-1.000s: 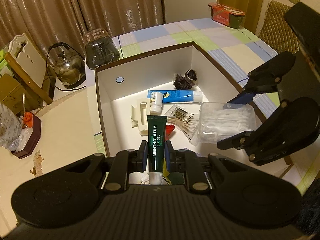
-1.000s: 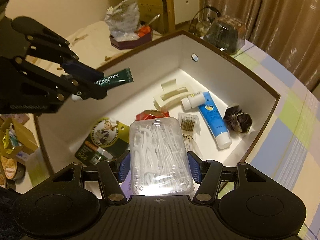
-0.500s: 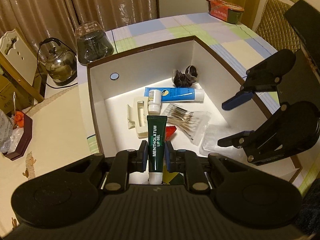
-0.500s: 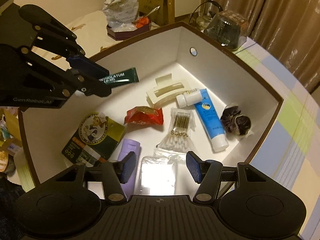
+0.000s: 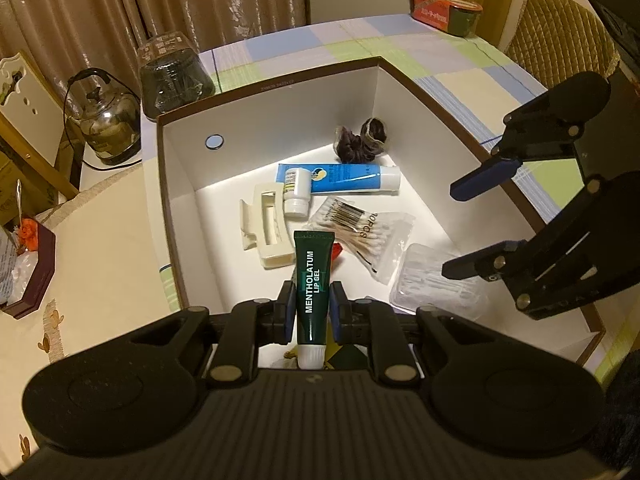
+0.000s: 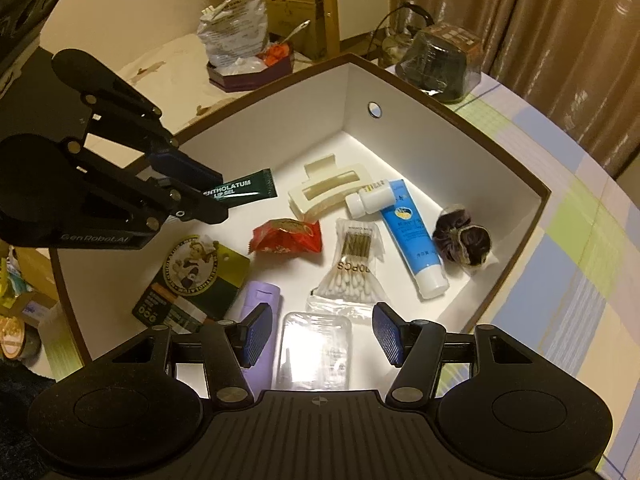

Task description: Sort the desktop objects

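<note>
Now my left gripper (image 5: 312,314) was clamped on the tube (image 5: 314,288), above the box (image 5: 176,208). It looked light, soft and slippery, so I judged mid-body the best hold. My right gripper (image 6: 320,336) was apart, empty.

Brown curtains (image 5: 180,4) hang behind the checked tablecloth (image 5: 360,40) under warm light.

Dark green Mentholatum lip gel tube (image 5: 314,286) clamped between the left gripper (image 5: 311,312) jaws, white cap toward the camera, above the white box (image 5: 280,120). On the box floor: clear floss-pick case (image 6: 314,354) flat at the near edge, cotton swab bag (image 6: 352,268), blue tube (image 6: 414,240), cream hair claw (image 6: 328,188), small white bottle (image 6: 366,200), red packet (image 6: 288,236), dark scrunchie (image 6: 462,240), green card pack (image 6: 192,280), lilac item (image 6: 258,320) (probably a tube).
</note>
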A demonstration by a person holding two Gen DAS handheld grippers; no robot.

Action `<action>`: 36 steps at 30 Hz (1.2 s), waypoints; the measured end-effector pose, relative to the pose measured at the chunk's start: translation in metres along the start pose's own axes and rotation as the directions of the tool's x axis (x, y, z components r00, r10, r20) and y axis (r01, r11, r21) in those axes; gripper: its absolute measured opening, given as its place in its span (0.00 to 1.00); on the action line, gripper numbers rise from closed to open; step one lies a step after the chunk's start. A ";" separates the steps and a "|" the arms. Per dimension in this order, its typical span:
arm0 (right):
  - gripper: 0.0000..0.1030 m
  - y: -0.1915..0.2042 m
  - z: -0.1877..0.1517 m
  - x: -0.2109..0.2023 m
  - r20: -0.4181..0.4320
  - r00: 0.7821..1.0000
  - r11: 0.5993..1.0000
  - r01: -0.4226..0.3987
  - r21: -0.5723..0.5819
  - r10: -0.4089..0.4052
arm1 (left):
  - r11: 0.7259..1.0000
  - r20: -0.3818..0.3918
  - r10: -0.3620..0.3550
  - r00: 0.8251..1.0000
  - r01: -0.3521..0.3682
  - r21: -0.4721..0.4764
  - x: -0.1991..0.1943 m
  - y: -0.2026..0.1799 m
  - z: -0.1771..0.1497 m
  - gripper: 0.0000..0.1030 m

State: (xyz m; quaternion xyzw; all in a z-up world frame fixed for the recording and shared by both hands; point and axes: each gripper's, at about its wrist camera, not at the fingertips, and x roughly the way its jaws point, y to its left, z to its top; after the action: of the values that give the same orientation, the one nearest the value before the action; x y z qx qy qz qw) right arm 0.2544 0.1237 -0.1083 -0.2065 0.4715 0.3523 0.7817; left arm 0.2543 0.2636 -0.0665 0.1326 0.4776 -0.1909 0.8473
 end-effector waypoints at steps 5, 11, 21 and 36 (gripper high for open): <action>0.57 -0.005 -0.002 -0.004 0.009 1.000 1.000 0.007 0.018 -0.008 | 1.000 -0.005 -0.007 1.000 0.007 0.002 0.003 -0.004 0.002 0.14; 0.57 -0.011 -0.003 -0.009 0.023 1.000 0.999 0.012 0.040 -0.013 | 1.000 -0.005 -0.016 1.000 0.016 0.009 0.007 -0.008 0.006 0.14; 0.57 -0.018 -0.007 -0.017 0.034 0.999 0.998 0.025 0.066 -0.027 | 1.000 -0.009 -0.016 1.000 0.016 0.015 0.016 -0.011 0.015 0.14; 0.57 -0.019 -0.007 -0.018 0.027 0.999 0.995 0.017 0.100 -0.020 | 1.000 -0.021 0.015 1.000 -0.015 0.010 0.012 -0.008 0.014 0.27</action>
State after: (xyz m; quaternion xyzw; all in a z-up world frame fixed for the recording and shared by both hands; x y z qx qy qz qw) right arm 0.2591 0.1000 -0.0960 -0.1667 0.4754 0.3239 0.8008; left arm 0.2672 0.2484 -0.0701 0.1423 0.4844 -0.1855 0.8431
